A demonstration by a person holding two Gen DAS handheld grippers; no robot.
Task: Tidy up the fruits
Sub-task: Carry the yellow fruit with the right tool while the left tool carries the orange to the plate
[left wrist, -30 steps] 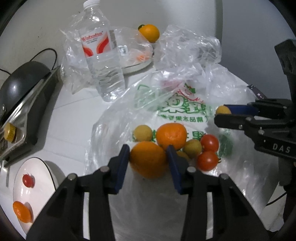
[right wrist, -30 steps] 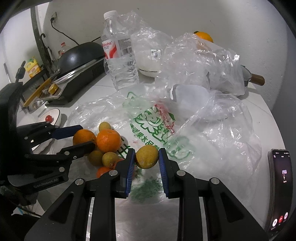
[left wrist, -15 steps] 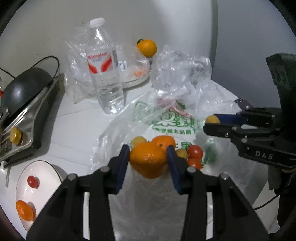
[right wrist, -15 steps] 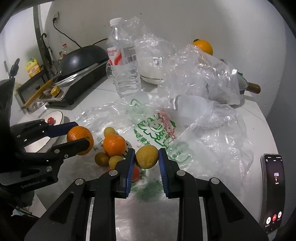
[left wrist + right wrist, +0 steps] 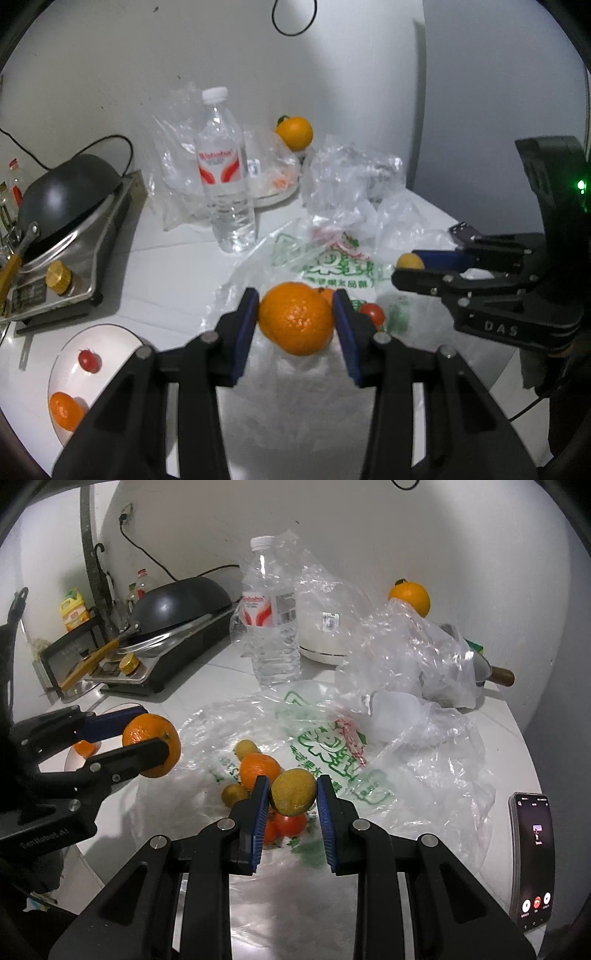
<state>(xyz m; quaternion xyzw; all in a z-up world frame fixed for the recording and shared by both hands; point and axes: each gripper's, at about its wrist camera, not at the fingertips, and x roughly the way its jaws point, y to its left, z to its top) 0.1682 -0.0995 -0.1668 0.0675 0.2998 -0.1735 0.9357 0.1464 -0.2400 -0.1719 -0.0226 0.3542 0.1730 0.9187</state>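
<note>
- Left gripper (image 5: 295,321) clamped on a large orange (image 5: 296,318), blue pads pressed against both its sides, fruit held clear above the plastic bag (image 5: 325,266).
- Same orange (image 5: 152,745) visible from the right wrist camera, lifted well off the table (image 5: 207,686) at the left.
- Right gripper (image 5: 292,794) closed tight on a small yellow-green fruit (image 5: 293,792), pads touching it left and right, held in the air over the fruit pile.
- That small fruit (image 5: 410,261) also seen from the left wrist camera, peeking out at the tip of the right gripper (image 5: 406,266).
- Remaining fruit lying on the printed plastic bag (image 5: 325,746): a second orange (image 5: 259,770), two small yellow-green fruits (image 5: 246,748) beside it, and red tomatoes (image 5: 290,825) partly hidden under the right gripper.
- One tomato (image 5: 373,314) showing just right of the left gripper's pad.
- White plate (image 5: 107,339) at the lower left on the table (image 5: 166,273), carrying a small tomato (image 5: 89,360) and a small orange (image 5: 66,410), apart from each other.
- Water bottle (image 5: 225,177) standing upright behind the bag, clear wrapping around it.
- Another orange (image 5: 294,132) perched on top of a white pot at the back near the wall.
- Dark pan (image 5: 62,195) on a stove (image 5: 96,254) at the left edge.
- Phone (image 5: 532,856) lying flat at the right edge of the table, screen lit.
- Crumpled clear plastic (image 5: 413,653) piled behind the printed bag.
</note>
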